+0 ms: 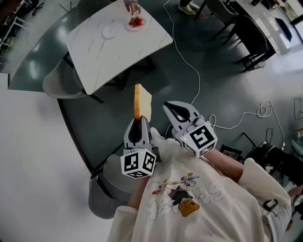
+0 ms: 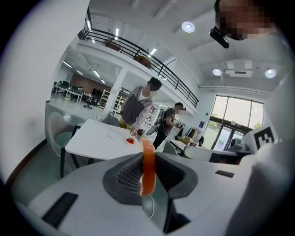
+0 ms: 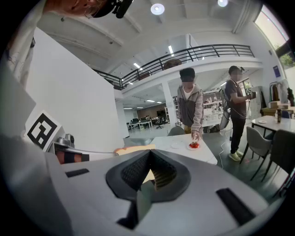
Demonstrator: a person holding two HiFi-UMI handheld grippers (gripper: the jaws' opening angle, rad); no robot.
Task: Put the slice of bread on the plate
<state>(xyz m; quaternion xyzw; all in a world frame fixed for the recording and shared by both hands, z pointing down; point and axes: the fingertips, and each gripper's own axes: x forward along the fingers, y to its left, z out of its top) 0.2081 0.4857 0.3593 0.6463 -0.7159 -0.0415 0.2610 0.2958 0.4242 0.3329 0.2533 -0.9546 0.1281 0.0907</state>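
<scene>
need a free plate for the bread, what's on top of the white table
Two plates on the white table: an empty-looking plate and a plate of red food. Another person's hand reaches over the latter, covering part of its rim.

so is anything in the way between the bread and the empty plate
Nothing visible: between the slice of bread in the left gripper and the empty plate lie only open floor and bare table. A person's hand is at the neighbouring plate with red food.
</scene>
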